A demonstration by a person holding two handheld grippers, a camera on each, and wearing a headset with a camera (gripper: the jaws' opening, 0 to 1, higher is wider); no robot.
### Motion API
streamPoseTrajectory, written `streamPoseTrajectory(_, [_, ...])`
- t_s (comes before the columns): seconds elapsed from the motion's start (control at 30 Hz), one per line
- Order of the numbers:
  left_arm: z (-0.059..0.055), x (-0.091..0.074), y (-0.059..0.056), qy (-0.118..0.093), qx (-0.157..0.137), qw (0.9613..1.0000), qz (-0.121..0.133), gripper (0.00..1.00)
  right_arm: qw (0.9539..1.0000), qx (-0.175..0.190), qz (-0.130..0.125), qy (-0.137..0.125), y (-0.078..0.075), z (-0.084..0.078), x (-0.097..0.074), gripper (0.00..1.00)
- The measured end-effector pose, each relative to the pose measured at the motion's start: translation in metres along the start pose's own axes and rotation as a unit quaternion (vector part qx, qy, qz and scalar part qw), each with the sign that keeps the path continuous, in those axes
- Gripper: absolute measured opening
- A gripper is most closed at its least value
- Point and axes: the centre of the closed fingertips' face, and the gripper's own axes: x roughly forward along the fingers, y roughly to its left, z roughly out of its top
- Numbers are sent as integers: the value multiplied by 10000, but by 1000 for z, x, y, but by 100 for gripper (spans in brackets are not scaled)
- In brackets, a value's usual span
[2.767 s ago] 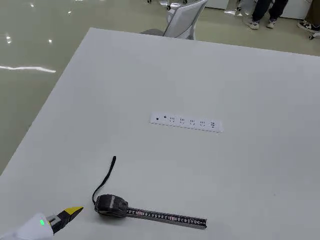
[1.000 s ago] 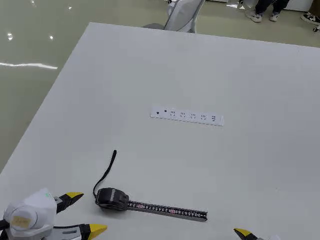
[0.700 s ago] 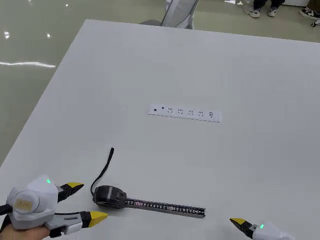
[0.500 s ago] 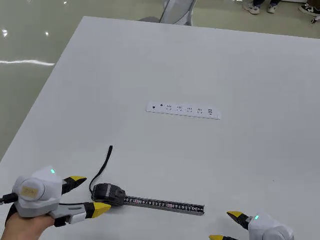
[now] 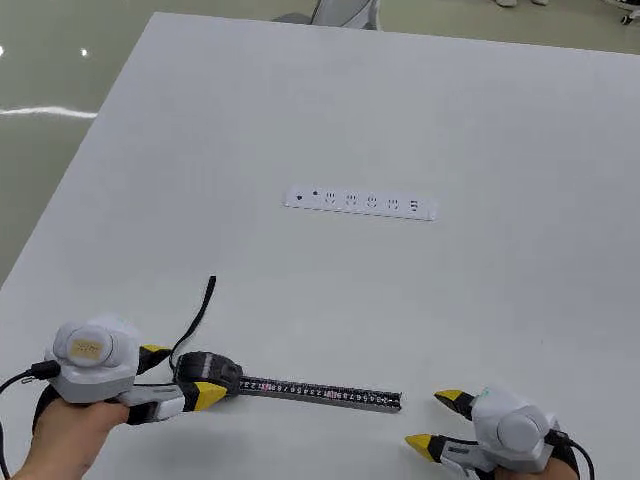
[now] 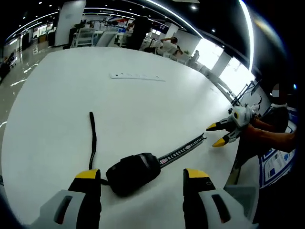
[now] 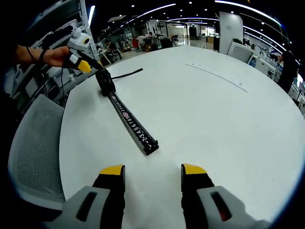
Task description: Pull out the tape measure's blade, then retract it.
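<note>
Left tool open, jaws astride tape measure case; right tool open near extended blade on tabletop.

A white power strip lies on the white table, chair beyond.

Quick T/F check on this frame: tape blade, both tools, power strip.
1. The blade lies partly extended on the table. True.
2. The right tool is clamped on the blade's tip. False: it is open, short of the tip, touching nothing.
3. The left tool is open with the case between its jaws. True.
4. The power strip lies between the two tools. False: it lies farther up the table, beyond the tape.
</note>
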Motion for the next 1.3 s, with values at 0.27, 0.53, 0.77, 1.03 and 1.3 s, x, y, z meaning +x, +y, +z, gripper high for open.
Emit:
streamPoseTrajectory(0.27, [-7, 10, 4, -37, -658, 9977, 145, 68, 9993, -313, 170, 59, 0, 3, 14, 45])
streamPoseTrajectory(0.53, [-10, 17, 4, -159, -930, 9950, 333, 67, 9964, -758, 348, 150, 2, 8, 23, 41])
streamPoseTrajectory(0.77, [-18, 21, 6, -257, -1241, 9912, 373, 67, 9941, -964, 486, 125, 3, 11, 30, 38])
streamPoseTrajectory(1.03, [-22, 24, 6, -380, -1469, 9875, 433, 66, 9890, -1326, 649, 103, 7, 14, 34, 31])
streamPoseTrajectory(1.3, [-23, 27, 5, -452, -1595, 9847, 540, 66, 9851, -1543, 759, 46, 7, 18, 39, 21])
